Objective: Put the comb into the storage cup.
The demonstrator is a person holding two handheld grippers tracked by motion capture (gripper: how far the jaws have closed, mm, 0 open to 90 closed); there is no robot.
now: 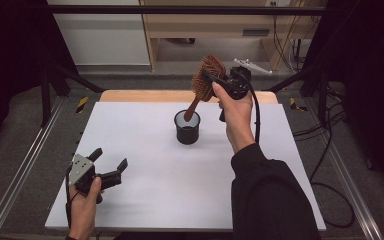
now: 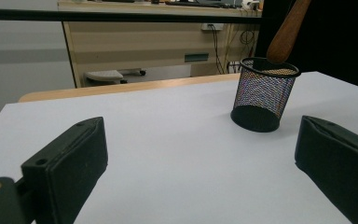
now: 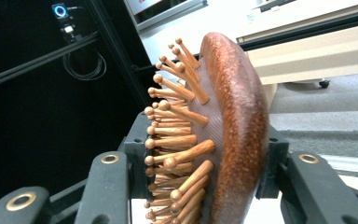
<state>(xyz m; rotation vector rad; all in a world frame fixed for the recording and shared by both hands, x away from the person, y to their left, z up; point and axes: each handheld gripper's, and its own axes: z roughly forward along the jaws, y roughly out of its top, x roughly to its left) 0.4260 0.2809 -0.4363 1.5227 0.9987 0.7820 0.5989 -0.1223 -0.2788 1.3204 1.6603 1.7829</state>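
Right gripper: your jaws are clamped on the head of the wooden hairbrush, bristles facing one jaw.
Hairbrush handle: slants down from your grip, its tip at the mouth of the black mesh cup.
Left gripper: jaws spread wide, nothing between them, low over the white table, well apart from the cup.
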